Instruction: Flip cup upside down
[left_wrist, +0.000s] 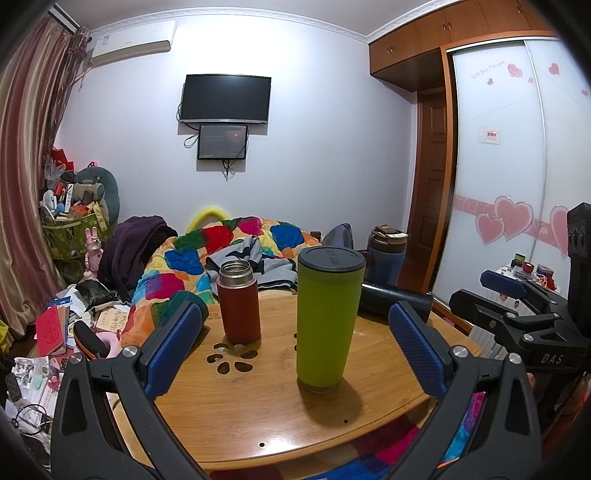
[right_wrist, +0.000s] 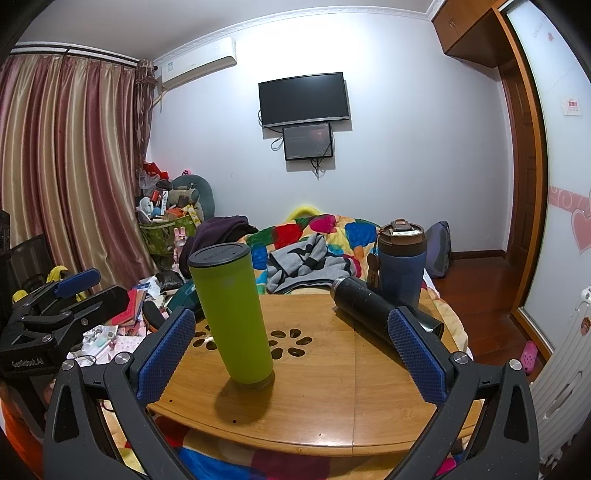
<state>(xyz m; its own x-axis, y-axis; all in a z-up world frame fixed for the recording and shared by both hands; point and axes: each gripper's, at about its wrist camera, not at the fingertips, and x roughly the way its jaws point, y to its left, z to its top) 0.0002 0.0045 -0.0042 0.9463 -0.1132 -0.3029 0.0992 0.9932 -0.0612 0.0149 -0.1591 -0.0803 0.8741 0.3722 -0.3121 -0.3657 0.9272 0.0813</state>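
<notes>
Tall lime-green tapered tumbler with dark grey lid, upright, lid uppermost, on round bamboo table with flower-shaped cut-outs. Left gripper low before table's near edge, blue ribbed pads spread wide, gripping nothing, tumbler framed between them but well clear of both. Right gripper likewise spread, blue pads apart, nothing between them touched; tumbler nearer its left pad. Red cylindrical steel-necked flask upright behind and left of tumbler, lidless. Black cylindrical bottle on its side at table's far right. Navy travel mug with brown lid upright just behind it. Patchwork quilt heaped beyond table.
</notes>
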